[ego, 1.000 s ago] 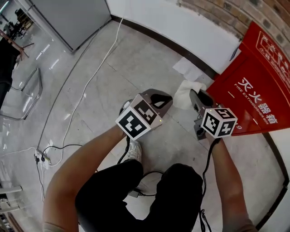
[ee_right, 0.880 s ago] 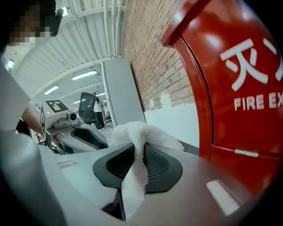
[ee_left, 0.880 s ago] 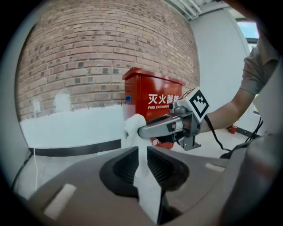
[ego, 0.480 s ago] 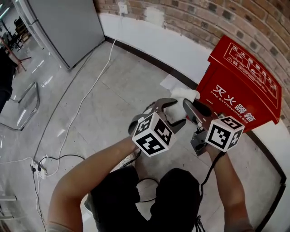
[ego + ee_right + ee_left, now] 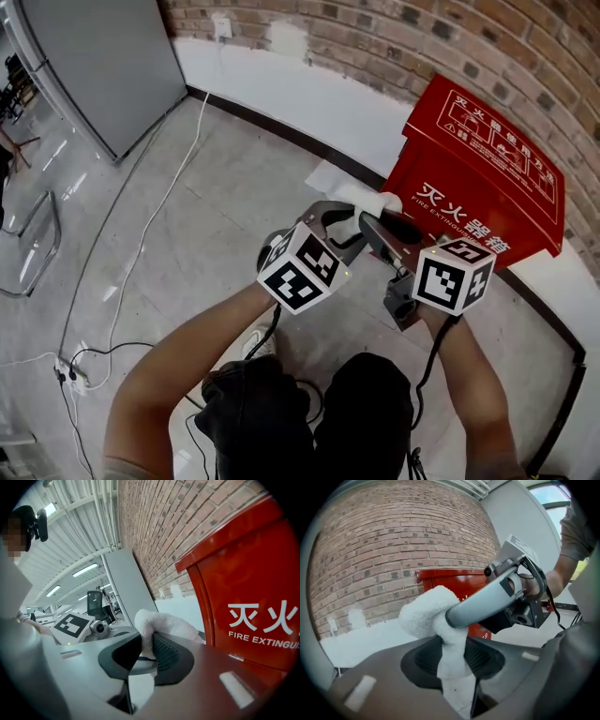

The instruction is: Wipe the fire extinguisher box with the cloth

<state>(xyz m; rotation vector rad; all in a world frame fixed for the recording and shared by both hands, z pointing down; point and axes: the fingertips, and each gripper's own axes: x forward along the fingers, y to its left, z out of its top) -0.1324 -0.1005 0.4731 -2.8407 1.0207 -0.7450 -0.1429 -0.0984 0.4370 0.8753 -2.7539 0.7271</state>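
Fire extinguisher box (image 5: 478, 187): red, white lettering on the front, sloped lid. It stands on the floor (image 5: 216, 187) against the brick wall (image 5: 394, 37), up and to the right in the head view. A second ago only its front showed at the right edge of that view. Now the lid and front are both in full sight, just beyond the tools.

Right tool (image 5: 146, 644): it has come up from low beside the box front to about the level of the front's upper lettering. Its jaws have just eased a little wider, but the pads still pinch the cloth between them.

Left tool (image 5: 452, 658): it has risen and closed in on the right one, and the two marker cubes now sit side by side. Its jaws stand apart. The tail of the cloth hangs down between the pads, and I see no squeeze on it.

Cloth (image 5: 370, 200): white and fluffy, bunched over the right tool's tip with a strip trailing down. It is near the box's left front corner but looks clear of the red surface.

Reading: no wiping has started yet. The lift brings the cloth up to the box. The left tool seems placed to gather the loose tail before the first stroke.
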